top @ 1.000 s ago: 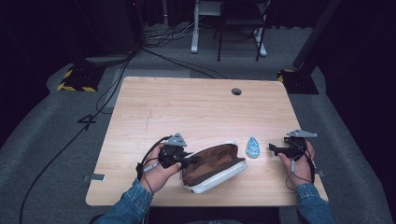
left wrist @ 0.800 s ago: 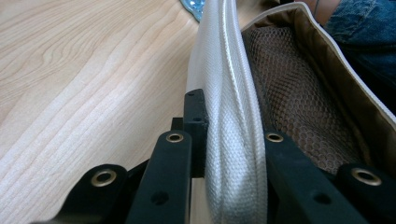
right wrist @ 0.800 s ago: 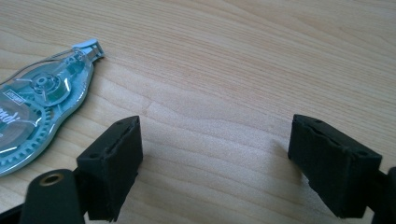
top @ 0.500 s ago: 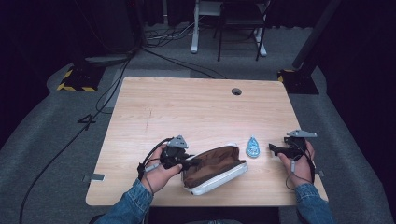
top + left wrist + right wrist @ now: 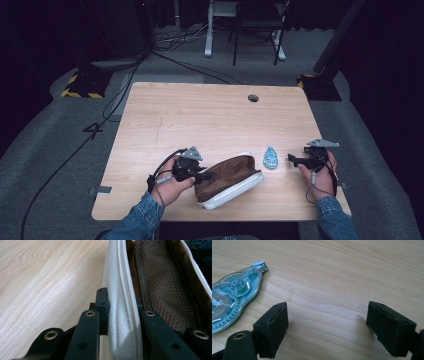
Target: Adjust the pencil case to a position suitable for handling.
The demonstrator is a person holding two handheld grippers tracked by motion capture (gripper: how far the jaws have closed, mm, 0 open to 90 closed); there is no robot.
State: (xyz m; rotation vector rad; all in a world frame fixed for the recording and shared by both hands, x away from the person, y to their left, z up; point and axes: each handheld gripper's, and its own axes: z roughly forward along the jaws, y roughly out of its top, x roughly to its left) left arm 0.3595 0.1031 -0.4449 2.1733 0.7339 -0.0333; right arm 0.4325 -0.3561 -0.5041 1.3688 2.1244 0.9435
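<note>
**Pouch laid flatter, rim pinched by left gripper**

Tipped lower since a second earlier: brown pouch (image 5: 227, 179) at table's (image 5: 200, 120) near edge. Left gripper (image 5: 121, 315), jaws just easing apart, clamped on white zipper rim (image 5: 120, 290). Right gripper (image 5: 294, 160) gaping, empty, beside correction tape (image 5: 232, 295). Judged step: holding pouch open; next, grasping tape. Pouch contents hidden.

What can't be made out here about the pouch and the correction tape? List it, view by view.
- Pouch, high view: interior hidden by its folded brown side.
- Pouch rim, left gripper view: the far end runs off the top edge; the left tool covers the clamped part.
- Correction tape, right gripper view: cut off at the left edge, label unreadable.
</note>
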